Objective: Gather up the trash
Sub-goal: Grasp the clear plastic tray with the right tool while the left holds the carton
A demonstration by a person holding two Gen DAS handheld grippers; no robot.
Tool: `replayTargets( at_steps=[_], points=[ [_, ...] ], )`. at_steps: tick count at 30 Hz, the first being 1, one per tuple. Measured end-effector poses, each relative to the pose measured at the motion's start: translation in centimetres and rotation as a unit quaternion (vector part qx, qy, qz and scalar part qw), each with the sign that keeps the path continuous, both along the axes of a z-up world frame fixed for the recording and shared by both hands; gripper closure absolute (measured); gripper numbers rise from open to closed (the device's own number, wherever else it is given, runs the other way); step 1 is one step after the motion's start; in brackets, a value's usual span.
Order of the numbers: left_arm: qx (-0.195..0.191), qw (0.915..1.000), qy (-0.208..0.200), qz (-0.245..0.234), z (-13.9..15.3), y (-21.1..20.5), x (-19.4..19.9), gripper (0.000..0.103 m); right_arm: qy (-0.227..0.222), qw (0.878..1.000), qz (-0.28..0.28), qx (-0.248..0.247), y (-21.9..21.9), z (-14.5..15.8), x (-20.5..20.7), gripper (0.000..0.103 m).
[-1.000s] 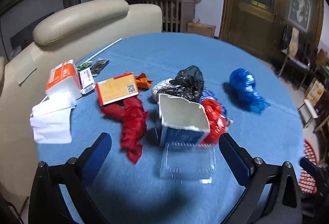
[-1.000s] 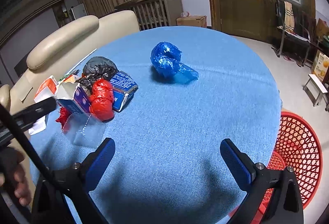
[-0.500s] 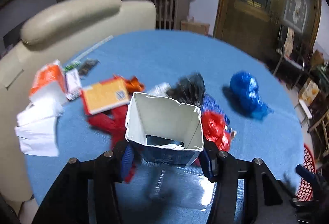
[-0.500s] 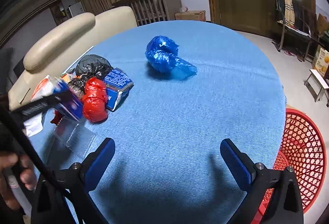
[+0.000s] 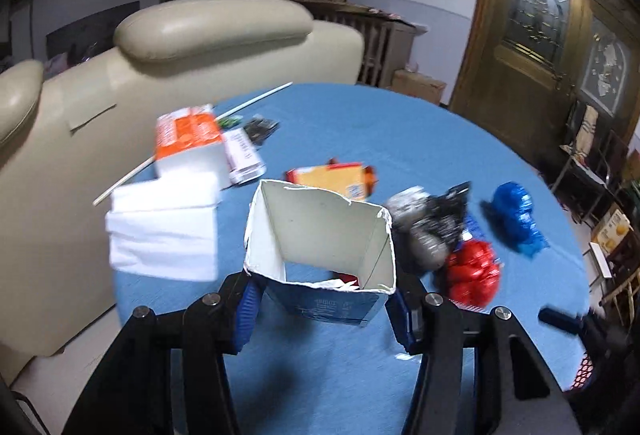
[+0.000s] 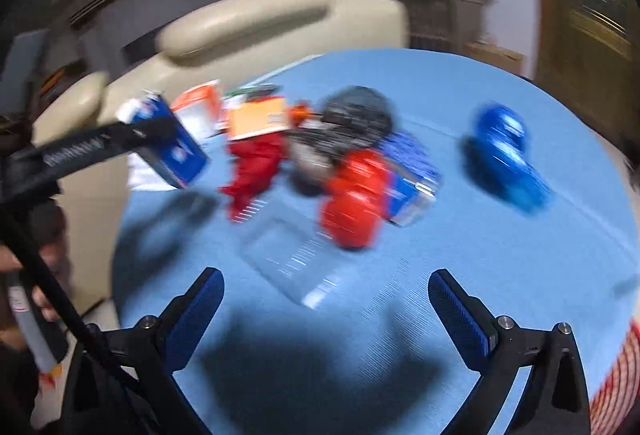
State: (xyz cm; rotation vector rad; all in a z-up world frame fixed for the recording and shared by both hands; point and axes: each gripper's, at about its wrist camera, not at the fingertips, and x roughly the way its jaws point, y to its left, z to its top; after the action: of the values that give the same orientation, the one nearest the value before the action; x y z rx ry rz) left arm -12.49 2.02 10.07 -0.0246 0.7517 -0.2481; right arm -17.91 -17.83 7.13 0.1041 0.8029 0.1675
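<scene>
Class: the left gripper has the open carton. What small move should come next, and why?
Probably carry the open carton rightward toward the red basket at the table edge: the left gripper is shut on it, lifted off the table, while the right gripper is open and empty.

Torn-open carton (image 5: 320, 251): blue printed outside, white inside, top ragged, held off the blue tablecloth (image 5: 400, 139) between two blue finger pads, mouth tilted toward the camera, scraps visible inside. Crumpled red plastic bag (image 5: 474, 277) lies right of it, touching a black and grey bag bundle (image 5: 434, 225). Blue plastic bag (image 5: 516, 223) lies apart, further right. Orange-yellow flat packet (image 5: 334, 177) lies behind the carton. Clear plastic clamshell (image 6: 296, 263) lies flat on the cloth, near the red bag; second red wrapper (image 6: 256, 167) beside it, blurred
</scene>
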Motion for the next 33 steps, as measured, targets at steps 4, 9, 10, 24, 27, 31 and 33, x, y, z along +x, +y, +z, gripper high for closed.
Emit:
replayTargets(
  at_steps=[4,9,10,24,27,31,33],
  points=[
    [0.002,0.9995,0.023,0.019,-1.4,1.7,0.1,0.046,0.005,0.998,0.066,-0.021,2.3,0.4,2.9,0.000],
    [-0.003,0.9990,0.036,0.026,-2.1,2.4,0.2,0.046,0.031,0.990,0.122,-0.059,4.2,-0.7,6.1,0.003],
    [-0.004,0.9989,0.038,0.025,-2.2,2.5,0.2,0.046,0.039,0.988,0.130,-0.071,4.6,-1.4,6.6,0.004],
    [-0.010,0.9989,0.044,0.009,-2.3,1.5,-0.2,0.046,0.067,0.980,0.163,-0.091,5.0,-1.6,4.4,0.043],
    [-0.011,0.9989,0.046,0.009,-2.2,1.4,-0.1,0.046,0.072,0.978,0.173,-0.097,5.0,-1.7,3.8,0.042],
    [-0.009,0.9990,0.043,0.005,-2.2,1.2,-0.3,0.046,0.105,0.975,0.168,-0.101,4.6,-3.2,4.2,0.042],
    [-0.007,0.9990,0.044,0.002,-2.2,1.0,-0.4,0.046,0.108,0.977,0.162,-0.090,4.3,-3.6,4.1,0.048]
  ],
)
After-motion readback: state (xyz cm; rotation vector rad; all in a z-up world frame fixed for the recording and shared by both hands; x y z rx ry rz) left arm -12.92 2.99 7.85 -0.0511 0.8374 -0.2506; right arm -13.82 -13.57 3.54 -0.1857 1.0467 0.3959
